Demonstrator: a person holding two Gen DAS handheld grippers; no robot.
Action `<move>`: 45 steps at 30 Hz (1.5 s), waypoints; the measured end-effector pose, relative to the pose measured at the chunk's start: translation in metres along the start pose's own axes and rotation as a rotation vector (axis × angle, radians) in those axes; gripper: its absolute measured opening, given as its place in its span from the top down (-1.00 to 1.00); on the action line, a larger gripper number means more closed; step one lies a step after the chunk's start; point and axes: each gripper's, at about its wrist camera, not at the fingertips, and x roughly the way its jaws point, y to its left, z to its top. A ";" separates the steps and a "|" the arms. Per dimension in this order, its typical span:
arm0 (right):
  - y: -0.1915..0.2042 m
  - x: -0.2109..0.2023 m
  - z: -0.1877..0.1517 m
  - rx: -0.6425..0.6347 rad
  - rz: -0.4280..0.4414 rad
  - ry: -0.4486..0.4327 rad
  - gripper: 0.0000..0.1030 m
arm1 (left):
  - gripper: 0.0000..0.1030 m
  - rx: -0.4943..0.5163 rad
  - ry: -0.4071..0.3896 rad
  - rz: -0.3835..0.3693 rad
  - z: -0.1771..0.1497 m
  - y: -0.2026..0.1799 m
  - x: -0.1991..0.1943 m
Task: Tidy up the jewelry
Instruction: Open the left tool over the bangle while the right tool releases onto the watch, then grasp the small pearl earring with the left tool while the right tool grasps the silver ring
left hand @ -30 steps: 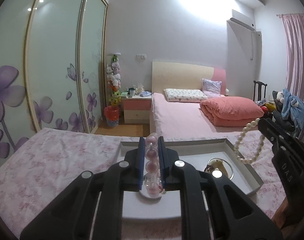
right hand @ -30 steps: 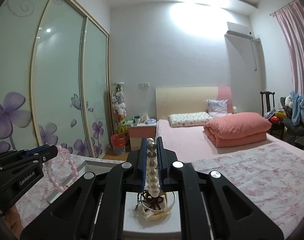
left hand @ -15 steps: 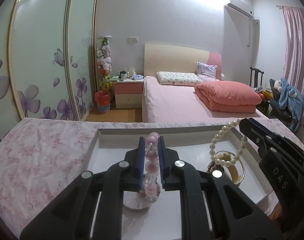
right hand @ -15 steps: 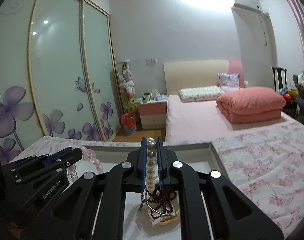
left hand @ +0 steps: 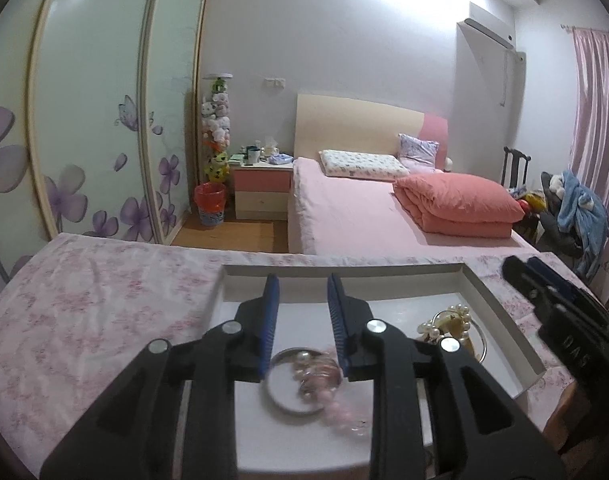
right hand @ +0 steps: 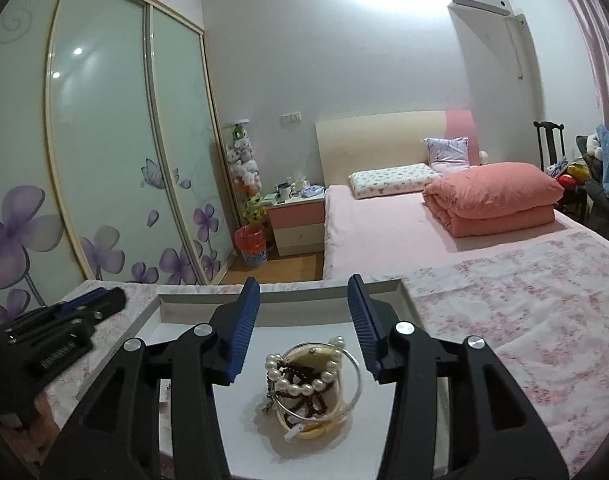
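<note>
Now pearl bracelet (right hand: 304, 380) lies below the spread right gripper (right hand: 304, 312).

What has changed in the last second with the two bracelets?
Both grippers opened and let go. The pink bracelet dropped by the silver ring under the left gripper; the pearl bracelet fell onto the pile below the right gripper. The tray stayed.

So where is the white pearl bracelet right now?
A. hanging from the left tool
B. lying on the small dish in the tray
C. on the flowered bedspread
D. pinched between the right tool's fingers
B: the pearl bracelet lies on the small dish with dark beads and a silver bangle, below the open right gripper, which holds nothing.
</note>
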 end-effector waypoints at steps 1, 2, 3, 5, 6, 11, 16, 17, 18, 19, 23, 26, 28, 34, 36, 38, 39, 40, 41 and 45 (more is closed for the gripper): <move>-0.001 -0.005 0.001 0.000 -0.002 -0.004 0.09 | 0.49 -0.003 -0.001 0.003 -0.001 0.004 -0.006; -0.002 -0.008 0.001 -0.001 -0.002 -0.006 0.09 | 0.49 -0.007 0.000 0.002 -0.001 0.006 -0.011; -0.001 -0.014 0.001 -0.007 -0.003 -0.009 0.09 | 0.49 -0.010 0.001 0.002 -0.002 0.008 -0.016; 0.000 -0.024 0.001 -0.018 -0.003 -0.012 0.09 | 0.49 -0.016 0.007 -0.007 -0.005 0.011 -0.026; 0.000 -0.027 0.001 -0.022 -0.003 -0.014 0.09 | 0.49 -0.015 0.010 -0.013 -0.007 0.011 -0.031; -0.001 -0.051 -0.002 -0.030 -0.001 -0.014 0.09 | 0.32 0.002 0.048 -0.060 -0.025 0.003 -0.054; -0.007 -0.069 -0.016 -0.010 -0.004 0.021 0.09 | 0.15 0.046 0.137 -0.122 -0.056 -0.015 -0.064; -0.009 -0.073 -0.019 -0.005 -0.004 0.028 0.09 | 0.15 0.051 0.157 -0.132 -0.062 -0.017 -0.063; -0.011 -0.076 -0.024 0.003 -0.005 0.042 0.09 | 0.15 0.059 0.184 -0.145 -0.069 -0.021 -0.062; -0.012 -0.077 -0.027 0.007 -0.007 0.049 0.09 | 0.15 0.068 0.204 -0.151 -0.075 -0.024 -0.062; -0.020 -0.090 -0.037 0.034 -0.020 0.081 0.09 | 0.15 0.105 0.249 -0.158 -0.091 -0.035 -0.059; -0.025 -0.098 -0.041 0.044 -0.020 0.091 0.09 | 0.15 0.139 0.275 -0.156 -0.098 -0.046 -0.057; -0.027 -0.102 -0.044 0.050 -0.017 0.099 0.09 | 0.15 0.159 0.297 -0.149 -0.101 -0.053 -0.051; -0.032 -0.104 -0.048 0.062 -0.016 0.111 0.09 | 0.16 0.175 0.381 -0.130 -0.107 -0.063 -0.031; -0.033 -0.103 -0.049 0.063 -0.014 0.115 0.09 | 0.22 0.169 0.396 -0.125 -0.107 -0.063 -0.027; -0.033 -0.103 -0.050 0.064 -0.013 0.119 0.09 | 0.32 0.170 0.414 -0.118 -0.107 -0.063 -0.023; -0.032 -0.102 -0.051 0.065 -0.011 0.122 0.09 | 0.44 0.169 0.432 -0.114 -0.108 -0.063 -0.020; -0.031 -0.102 -0.052 0.066 -0.010 0.125 0.09 | 0.53 0.168 0.433 -0.105 -0.107 -0.063 -0.019; -0.031 -0.101 -0.052 0.066 -0.009 0.128 0.09 | 0.60 0.165 0.434 -0.098 -0.107 -0.062 -0.018; -0.028 -0.099 -0.053 0.065 -0.002 0.138 0.09 | 0.70 0.159 0.433 -0.085 -0.105 -0.059 -0.015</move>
